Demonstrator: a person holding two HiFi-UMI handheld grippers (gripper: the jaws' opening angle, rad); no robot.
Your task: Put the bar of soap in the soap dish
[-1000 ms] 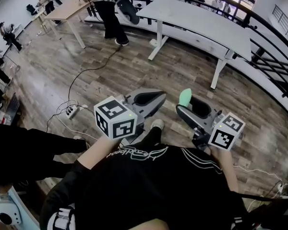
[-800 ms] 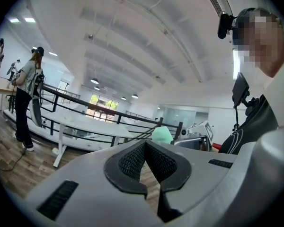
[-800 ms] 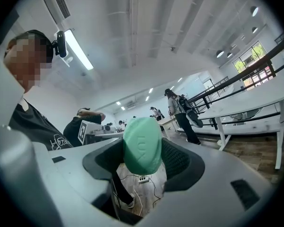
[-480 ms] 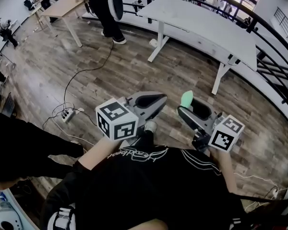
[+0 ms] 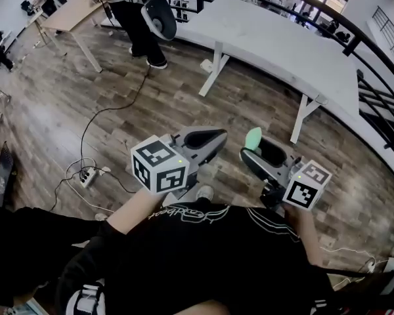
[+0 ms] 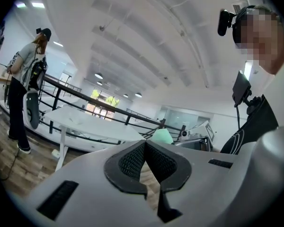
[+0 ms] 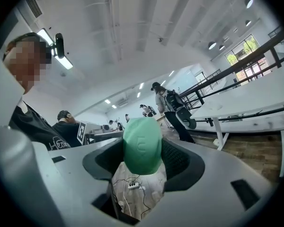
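A green oval bar of soap [image 7: 142, 145] is clamped between the black pads of my right gripper [image 7: 143, 155], and it sticks up out of the jaws. The head view shows the same soap [image 5: 253, 137] at the tip of my right gripper [image 5: 257, 146], held chest-high over the wooden floor. My left gripper [image 5: 210, 136] is held level beside it, a little to the left. Its jaws meet at the tips with nothing between them [image 6: 145, 143]. The soap [image 6: 161, 136] peeks over the left gripper's body. No soap dish is in view.
A long white table [image 5: 276, 44] stands ahead, with a black railing [image 5: 328, 28] behind it. A person [image 5: 134, 15] stands by a wooden desk [image 5: 69, 12] at the far left. A power strip [image 5: 87, 174] and cables lie on the floor at left.
Both grippers keep their pose and the soap stays in the right one. The view has shifted forward, so the white table and the standing person sit nearer the frame's top.
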